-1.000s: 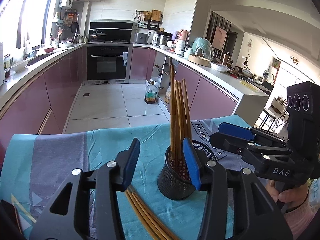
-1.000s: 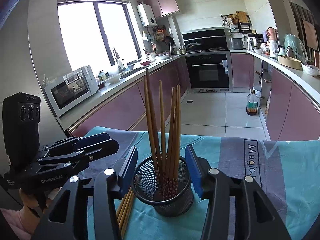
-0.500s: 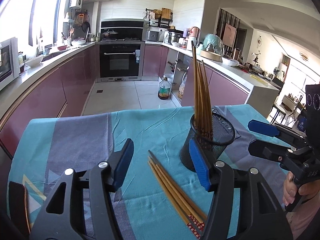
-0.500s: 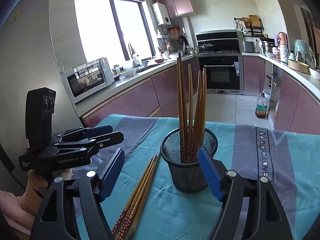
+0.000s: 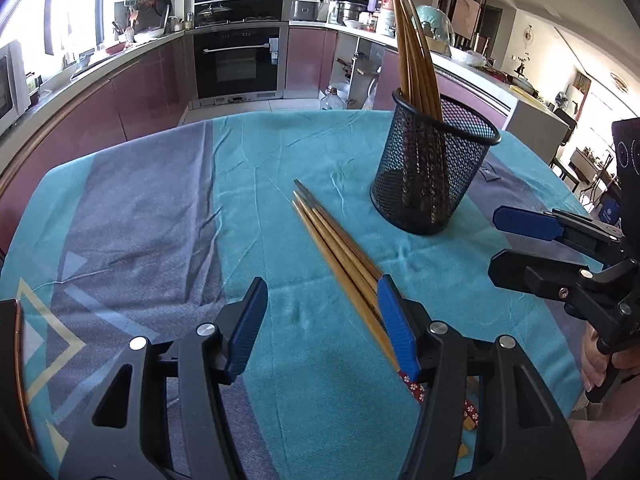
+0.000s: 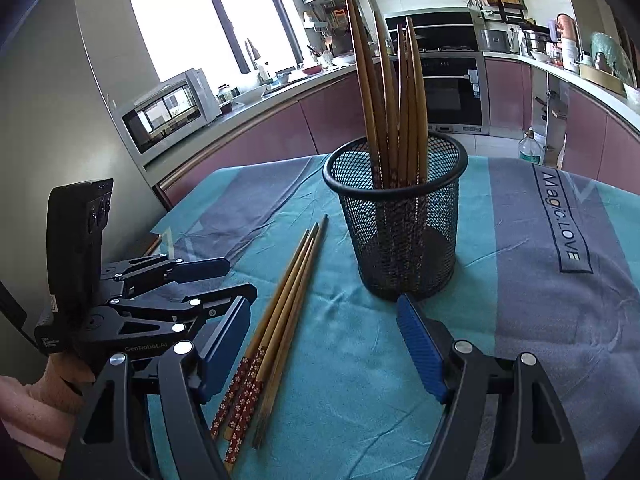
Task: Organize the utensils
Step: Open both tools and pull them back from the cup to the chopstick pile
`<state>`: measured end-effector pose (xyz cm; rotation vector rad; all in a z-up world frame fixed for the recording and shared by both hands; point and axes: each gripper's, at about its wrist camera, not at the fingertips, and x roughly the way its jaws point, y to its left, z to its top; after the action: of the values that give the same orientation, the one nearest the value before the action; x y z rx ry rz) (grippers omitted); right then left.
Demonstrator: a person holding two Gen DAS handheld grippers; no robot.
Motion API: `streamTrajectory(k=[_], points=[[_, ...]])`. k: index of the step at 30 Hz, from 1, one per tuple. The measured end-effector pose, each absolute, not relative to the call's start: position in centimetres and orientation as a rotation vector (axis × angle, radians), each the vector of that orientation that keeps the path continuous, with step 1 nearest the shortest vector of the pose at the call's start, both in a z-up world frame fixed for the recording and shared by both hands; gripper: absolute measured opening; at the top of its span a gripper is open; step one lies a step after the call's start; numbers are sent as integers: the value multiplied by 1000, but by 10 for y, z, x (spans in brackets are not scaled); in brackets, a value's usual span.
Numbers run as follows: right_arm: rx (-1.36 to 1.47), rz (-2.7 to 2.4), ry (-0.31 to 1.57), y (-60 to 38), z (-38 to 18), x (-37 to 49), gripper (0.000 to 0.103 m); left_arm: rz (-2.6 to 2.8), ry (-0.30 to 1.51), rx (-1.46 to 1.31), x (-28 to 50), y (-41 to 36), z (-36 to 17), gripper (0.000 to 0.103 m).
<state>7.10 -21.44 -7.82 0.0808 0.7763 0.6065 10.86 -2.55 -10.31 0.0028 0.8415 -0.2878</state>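
Note:
A black mesh cup [image 5: 432, 176] [image 6: 400, 232] stands upright on the teal cloth with several wooden chopsticks [image 5: 416, 60] [image 6: 392, 92] upright in it. A bundle of loose chopsticks [image 5: 340, 252] [image 6: 280, 312] lies flat on the cloth to the cup's left, red patterned ends nearest me. My left gripper [image 5: 322, 324] [image 6: 236, 280] hangs open just over the bundle's near part, and its right pad [image 5: 396, 324] overlaps the sticks. My right gripper [image 6: 322, 352] [image 5: 516, 246] is open in front of the cup, the bundle's red ends low between its fingers. Neither holds anything.
The teal and grey cloth [image 5: 152, 208] covers the whole table, which drops off at the far edge toward the kitchen floor. A dark flat object with a copper rim [image 5: 12, 360] sits at the near left corner. A hand [image 6: 52, 384] holds the left gripper.
Both grippers have pulled back from the cup and sunk toward the cloth, and their jaws stand wider. The cup was between the fingers; it now stands farther off, and the loose chopsticks lie in full view.

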Motion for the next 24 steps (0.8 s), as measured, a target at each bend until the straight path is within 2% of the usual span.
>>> streamTrajectory(k=[16,21,23,24], points=[[72,611,821,-205,-91,71,71,-288,901,23,121,-45,-119,55],[57,625,835,-197,-94,72,63,-274,902,55,116,-44,-119,47],[43,634,844,-192,-96,73,52,-272,900,66,116,-45,-119,44],[37,637,847,-189,-97,73,50,-277,900,66,115,-45,-119,42]])
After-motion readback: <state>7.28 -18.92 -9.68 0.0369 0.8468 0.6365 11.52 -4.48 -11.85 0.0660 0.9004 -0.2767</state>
